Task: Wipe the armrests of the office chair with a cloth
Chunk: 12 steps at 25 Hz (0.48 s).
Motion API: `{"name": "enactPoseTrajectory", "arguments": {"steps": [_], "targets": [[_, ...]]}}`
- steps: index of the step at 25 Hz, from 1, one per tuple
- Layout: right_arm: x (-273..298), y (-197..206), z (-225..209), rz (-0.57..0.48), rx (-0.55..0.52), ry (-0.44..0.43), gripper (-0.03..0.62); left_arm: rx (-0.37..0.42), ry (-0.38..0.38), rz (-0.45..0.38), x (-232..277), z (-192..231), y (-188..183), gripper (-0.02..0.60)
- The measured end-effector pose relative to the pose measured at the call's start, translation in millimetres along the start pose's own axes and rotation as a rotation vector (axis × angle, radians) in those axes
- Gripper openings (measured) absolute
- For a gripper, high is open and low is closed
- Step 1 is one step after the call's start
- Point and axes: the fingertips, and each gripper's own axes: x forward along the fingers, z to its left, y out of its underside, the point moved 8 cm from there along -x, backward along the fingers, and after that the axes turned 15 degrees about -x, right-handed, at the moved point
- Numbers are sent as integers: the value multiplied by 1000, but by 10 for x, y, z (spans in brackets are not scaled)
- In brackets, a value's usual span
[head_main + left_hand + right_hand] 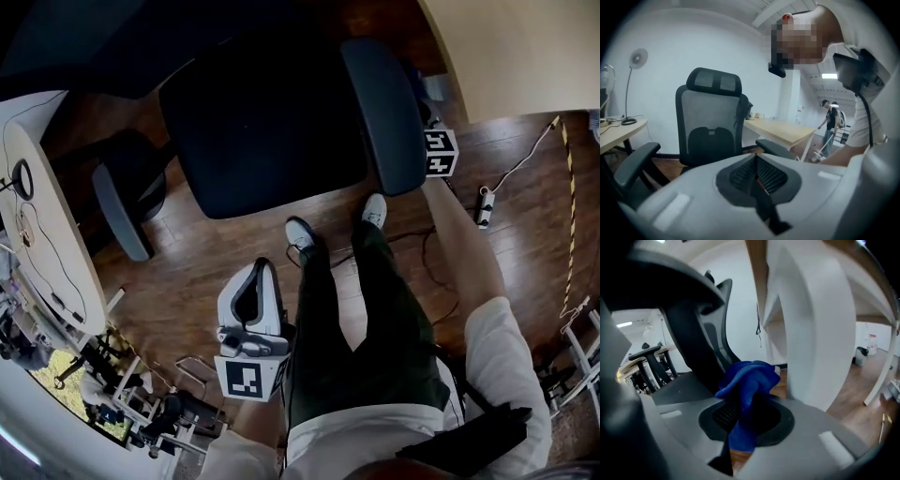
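The right gripper [743,420] is clamped shut on the cloth [749,378], a deep-blue woven rag. It bunches in soft, crumpled folds above the jaws, and a narrow tail of it hangs down between them. The cloth sits close against the dark curved underside and post of the office chair's armrest [380,112]. I cannot tell whether the two touch. From the head view, this gripper's marker cube lies just beside the front outer end of that long, rounded, matte armrest.

The left gripper [756,177] has its ribbed black pads pressed together with nothing between them. It is held in front of the chair [710,126], well apart from the seat. The chair has a grey mesh back, a dark lumbar pad and a headrest. Its other armrest [122,211] is on the far side of the seat from the cloth.
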Motion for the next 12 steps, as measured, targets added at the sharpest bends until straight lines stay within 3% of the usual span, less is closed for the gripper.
{"name": "enactPoseTrajectory", "arguments": {"steps": [4, 8, 12], "targets": [[32, 335, 30, 55, 102, 5, 71, 2, -50, 10, -266, 187, 115, 0], [-208, 543, 109, 81, 215, 19, 71, -22, -80, -81, -474, 343, 62, 0], [-1165, 279, 413, 51, 313, 26, 71, 2, -62, -87, -920, 407, -154, 0]]}}
